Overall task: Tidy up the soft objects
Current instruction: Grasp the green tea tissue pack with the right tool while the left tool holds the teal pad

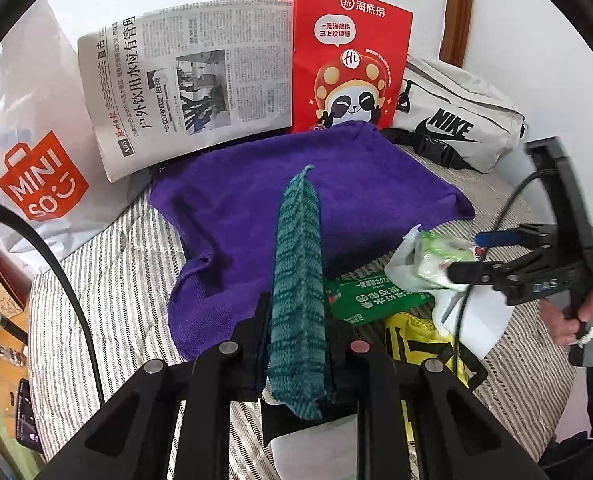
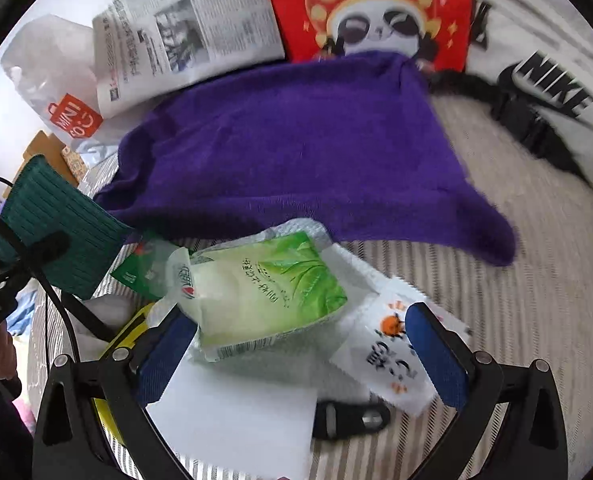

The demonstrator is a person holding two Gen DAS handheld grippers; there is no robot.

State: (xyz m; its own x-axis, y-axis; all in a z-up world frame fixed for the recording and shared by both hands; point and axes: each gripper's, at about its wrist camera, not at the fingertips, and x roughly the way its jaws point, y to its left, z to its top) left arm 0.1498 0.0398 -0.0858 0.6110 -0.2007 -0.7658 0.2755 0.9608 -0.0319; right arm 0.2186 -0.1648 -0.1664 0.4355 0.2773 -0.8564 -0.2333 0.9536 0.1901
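A folded teal knitted cloth with darker stripes (image 1: 298,280) stands on edge between the fingers of the left gripper (image 1: 296,356), which are clamped on its lower part; in the right wrist view the same cloth (image 2: 62,232) appears at the left, lifted clear of the bedding. Behind it a large purple terry towel (image 1: 256,216) lies spread flat on the grey-and-white striped bedsheet (image 1: 108,280), its far edge reaching the foot of a red paper gift bag printed with a panda figure (image 1: 348,60).

The right gripper (image 2: 302,344) hangs with its blue-padded fingers (image 2: 436,348) spread wide, one on either side of a green-and-white soft pack of tissues (image 2: 264,292); the pads do not press on the pack. The pack rests on white paper sheets (image 2: 236,416), beside a small white sachet with an orange print (image 2: 392,356) and a black plastic clip (image 2: 350,418).

Along the back, from the left: a white plastic bag with an orange logo (image 1: 42,176), a folded newspaper (image 1: 184,80) propped upright, the red bag, and a pale grey fabric waist pouch with a black logo (image 1: 456,120).
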